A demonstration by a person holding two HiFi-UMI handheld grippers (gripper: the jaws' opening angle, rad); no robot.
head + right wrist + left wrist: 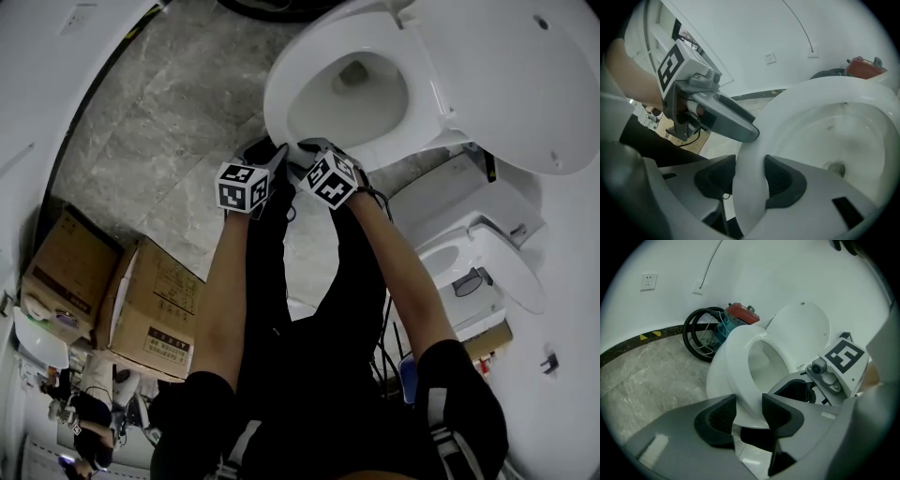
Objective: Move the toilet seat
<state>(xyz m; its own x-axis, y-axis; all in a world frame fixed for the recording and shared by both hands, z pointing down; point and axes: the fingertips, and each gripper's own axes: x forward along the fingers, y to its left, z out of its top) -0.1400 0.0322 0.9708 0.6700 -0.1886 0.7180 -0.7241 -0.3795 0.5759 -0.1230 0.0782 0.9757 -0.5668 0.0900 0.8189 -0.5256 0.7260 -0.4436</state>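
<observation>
Left gripper [749, 412] & right gripper [750, 180] side by side at front edge of toilet seat [279, 94], prob. for an even lift w/o twisting at the hinge. Both closed on the rim, with the white ring pinched between the pads. Aimed steeply down from above the front. Seat lying down on the bowl, lid [525, 75] up behind it. Glossy white, smooth, oval, clean-looking. Likely slippery, so prob. held firmly.
</observation>
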